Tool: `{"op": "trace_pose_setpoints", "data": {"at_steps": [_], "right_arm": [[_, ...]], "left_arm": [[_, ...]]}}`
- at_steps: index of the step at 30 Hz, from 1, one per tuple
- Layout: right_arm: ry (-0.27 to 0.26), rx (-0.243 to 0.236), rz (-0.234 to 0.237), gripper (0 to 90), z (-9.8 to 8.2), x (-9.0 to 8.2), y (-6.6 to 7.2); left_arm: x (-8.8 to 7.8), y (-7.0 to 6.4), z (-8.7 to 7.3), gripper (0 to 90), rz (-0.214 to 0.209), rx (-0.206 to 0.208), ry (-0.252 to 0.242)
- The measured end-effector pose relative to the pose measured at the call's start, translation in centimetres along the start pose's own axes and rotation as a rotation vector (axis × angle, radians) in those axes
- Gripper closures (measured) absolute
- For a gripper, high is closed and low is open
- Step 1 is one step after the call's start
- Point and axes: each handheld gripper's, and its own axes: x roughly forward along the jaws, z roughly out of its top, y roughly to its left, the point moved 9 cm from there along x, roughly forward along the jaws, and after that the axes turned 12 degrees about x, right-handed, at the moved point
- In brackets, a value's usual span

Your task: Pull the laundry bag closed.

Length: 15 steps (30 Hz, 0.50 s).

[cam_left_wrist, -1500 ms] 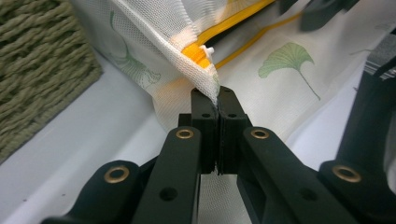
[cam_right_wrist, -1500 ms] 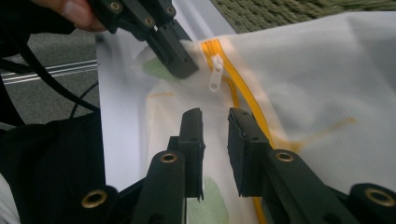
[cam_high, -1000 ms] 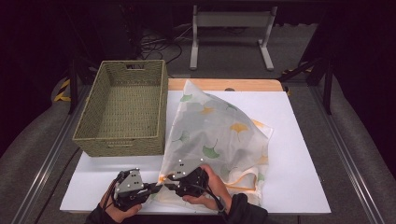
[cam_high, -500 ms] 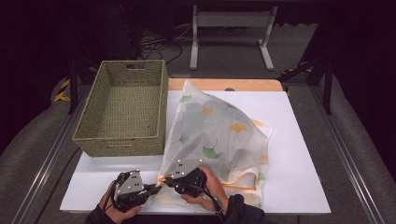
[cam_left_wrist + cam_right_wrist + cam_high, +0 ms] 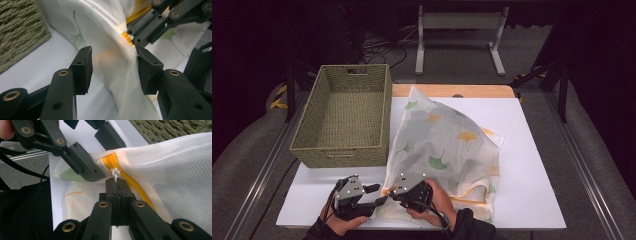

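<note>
A white mesh bag (image 5: 447, 145) printed with ginkgo leaves lies on the white table top (image 5: 532, 165), with its orange zipper (image 5: 125, 178) at the near left corner. My right gripper (image 5: 117, 186) is shut on the small white zipper pull (image 5: 115, 173). My left gripper (image 5: 112, 65) sits just left of it, and its jaws have just been opening. A fold of the bag's fabric (image 5: 117, 62) hangs between them, touching one pad and clear of the other. In the high view both grippers, left (image 5: 378, 195) and right (image 5: 393, 192), meet at that corner.
A woven green-brown basket (image 5: 339, 152) stands empty at the table's left, touching the bag's left side. A wooden strip (image 5: 452, 90) edges the far side. A metal stand (image 5: 459, 30) and cables lie on the floor beyond.
The left gripper's jaws have parted from the bag's corner fabric. Both hands stay where they were, and the right gripper keeps its hold at the zipper.
</note>
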Motion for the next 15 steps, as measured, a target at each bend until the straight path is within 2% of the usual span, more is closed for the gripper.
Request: {"op": "trace_pose_setpoints", "data": {"at_steps": [1, 3, 5, 7, 13, 15], "right_arm": [[0.002, -0.003, -0.001, 90.0, 0.0, 0.0, 0.0], [0.0, -0.003, -0.002, 90.0, 0.0, 0.0, 0.0], [0.001, 0.0, -0.005, 90.0, 0.0, 0.0, 0.0], [-0.002, 0.001, -0.001, 90.0, 0.1, 0.0, -0.1], [-0.018, 0.012, 0.015, 90.0, 0.8, 0.0, 0.0], [-0.026, 0.022, 0.029, 90.0, 1.0, 0.0, -0.2]], "left_arm": [[0.0, -0.3, 0.2, 68.9, -0.024, 0.018, -0.014], [-0.1, -0.4, 0.3, 82.3, -0.03, 0.024, -0.019], [-0.2, -0.5, 0.5, 84.8, -0.022, 0.028, -0.015], [-0.6, -0.5, 0.7, 86.0, -0.013, 0.034, -0.037], [-1.4, 0.0, 1.0, 85.8, -0.002, -0.015, -0.098], [-1.6, 0.1, 1.0, 85.8, 0.012, -0.003, -0.099]]}}
